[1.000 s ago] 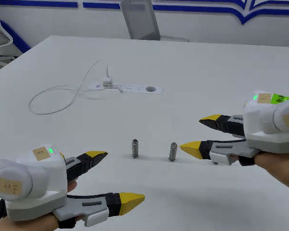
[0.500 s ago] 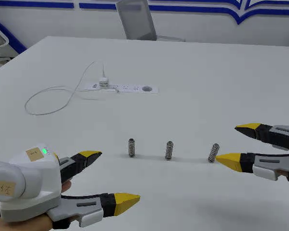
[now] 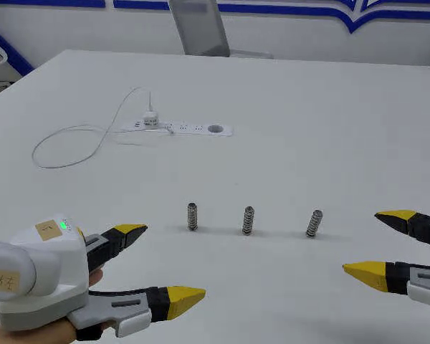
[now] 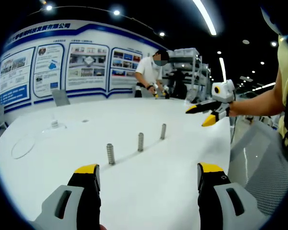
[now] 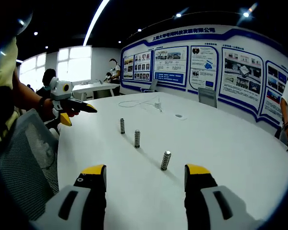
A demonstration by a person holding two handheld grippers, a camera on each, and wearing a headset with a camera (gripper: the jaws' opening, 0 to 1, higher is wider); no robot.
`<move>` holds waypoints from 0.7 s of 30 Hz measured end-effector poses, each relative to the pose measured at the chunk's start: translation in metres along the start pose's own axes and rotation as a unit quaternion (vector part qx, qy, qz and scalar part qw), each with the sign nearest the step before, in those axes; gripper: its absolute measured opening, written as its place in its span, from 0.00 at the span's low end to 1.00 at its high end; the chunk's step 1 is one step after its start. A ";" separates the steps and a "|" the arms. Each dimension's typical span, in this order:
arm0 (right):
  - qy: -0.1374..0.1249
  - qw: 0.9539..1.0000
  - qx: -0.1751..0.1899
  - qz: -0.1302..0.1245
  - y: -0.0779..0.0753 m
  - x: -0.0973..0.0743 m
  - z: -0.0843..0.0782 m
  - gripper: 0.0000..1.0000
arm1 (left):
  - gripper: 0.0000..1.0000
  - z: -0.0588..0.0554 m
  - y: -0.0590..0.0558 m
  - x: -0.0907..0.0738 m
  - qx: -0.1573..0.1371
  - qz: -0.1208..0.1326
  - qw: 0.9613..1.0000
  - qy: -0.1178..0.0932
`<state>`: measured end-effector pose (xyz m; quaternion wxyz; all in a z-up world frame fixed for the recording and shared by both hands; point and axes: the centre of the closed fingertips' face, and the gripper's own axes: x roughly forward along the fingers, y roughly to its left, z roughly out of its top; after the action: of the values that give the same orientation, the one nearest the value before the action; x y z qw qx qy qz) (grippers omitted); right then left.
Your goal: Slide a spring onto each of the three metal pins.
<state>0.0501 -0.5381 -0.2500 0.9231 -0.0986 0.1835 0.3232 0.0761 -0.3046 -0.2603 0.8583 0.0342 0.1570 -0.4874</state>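
Observation:
Three metal pins stand in a row on the white table, each wearing a coil spring: the left spring [image 3: 192, 216], the middle spring [image 3: 248, 220] and the right spring [image 3: 314, 223]. The row also appears as springs [image 4: 139, 142] in the left gripper view and springs [image 5: 137, 138] in the right gripper view. My left gripper [image 3: 156, 263] hovers open at the near left, nothing between its yellow tips. At the near right my right gripper [image 3: 383, 244] is open and empty, a short way right of the right spring.
A white power strip [image 3: 186, 129] with a plugged adapter and a looping white cable [image 3: 64, 145] lies farther back on the table. A grey chair [image 3: 198, 27] stands behind the far edge. A person [image 4: 151, 74] stands in the room's background.
My right gripper has drawn back to the right and nearer, away from the right spring, which it hid a second ago. The left gripper has stayed roughly in place.

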 end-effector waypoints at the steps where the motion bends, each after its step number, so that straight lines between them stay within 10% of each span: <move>1: 0.000 1.000 0.001 0.000 0.000 0.000 -0.001 0.68 | 0.85 -0.001 0.001 0.000 0.000 0.000 1.000 0.000; 21: -0.002 1.000 0.007 0.000 0.003 0.006 -0.003 0.68 | 0.85 -0.002 0.004 -0.001 -0.006 0.008 1.000 -0.001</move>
<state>0.0520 -0.5330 -0.2551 0.9243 -0.0914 0.1836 0.3218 0.0782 -0.3013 -0.2623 0.8622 0.0301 0.1588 -0.4801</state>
